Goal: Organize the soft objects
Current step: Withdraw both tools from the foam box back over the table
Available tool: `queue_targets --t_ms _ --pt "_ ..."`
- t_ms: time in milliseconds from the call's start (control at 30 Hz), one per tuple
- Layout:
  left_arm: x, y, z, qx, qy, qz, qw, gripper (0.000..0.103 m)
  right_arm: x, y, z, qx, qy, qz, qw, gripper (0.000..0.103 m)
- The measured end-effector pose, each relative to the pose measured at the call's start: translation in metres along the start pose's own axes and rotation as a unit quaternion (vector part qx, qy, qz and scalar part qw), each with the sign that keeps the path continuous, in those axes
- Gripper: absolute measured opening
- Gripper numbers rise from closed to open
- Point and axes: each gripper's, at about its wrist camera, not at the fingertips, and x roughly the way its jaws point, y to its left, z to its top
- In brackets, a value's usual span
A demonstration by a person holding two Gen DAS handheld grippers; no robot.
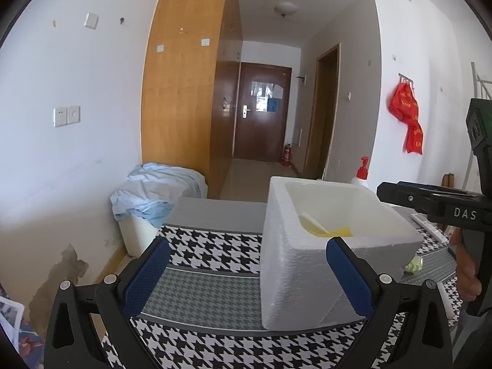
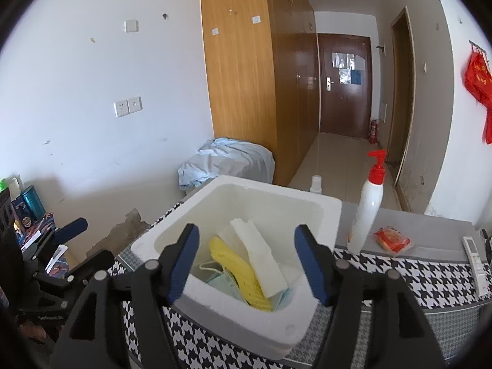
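A white foam box [image 2: 233, 316] stands on the houndstooth table [image 2: 430, 276]. Inside it lie a yellow sponge cloth [image 2: 240, 270], a white foam slab [image 2: 261, 255] and pale blue face masks [image 2: 221, 283]. My right gripper [image 2: 246, 261] is open and empty, just above the box's near rim. My left gripper [image 1: 246, 273] is open and empty, low at the box's [image 1: 307, 264] left side, with its right pad [image 1: 347, 276] in front of the box wall. The yellow cloth [image 1: 332, 232] shows inside the box. The right gripper [image 1: 436, 203] shows at the far right.
A white pump bottle with a red top [image 2: 367, 212], a red snack packet [image 2: 392, 240] and a white remote [image 2: 476, 264] lie right of the box. A small green-white wrapper [image 1: 413, 266] lies by the box. A blue-draped bin [image 1: 153, 196] stands on the floor beyond the table.
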Motion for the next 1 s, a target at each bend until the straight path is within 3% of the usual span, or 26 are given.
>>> queue_targets --t_ms 167,333,467,1000 --pt "-0.003 -0.01 0.0 0.009 0.002 -0.006 0.9999 0.102 -0.014 -0.003 -0.007 -0.001 -0.008 -0.005 1.0 0.079" --pt "-0.009 -0.02 0.0 0.016 -0.002 -0.016 0.9997 0.102 -0.027 -0.007 -0.015 -0.003 -0.014 -0.013 1.0 0.08" --pt "-0.014 -0.028 0.0 0.02 -0.003 -0.023 0.9995 0.102 -0.037 -0.007 -0.022 -0.01 -0.021 -0.014 1.0 0.091" --pt "-0.024 -0.06 -0.01 0.039 -0.004 -0.035 0.9986 0.102 -0.071 -0.028 -0.053 0.003 -0.03 -0.027 0.999 0.092"
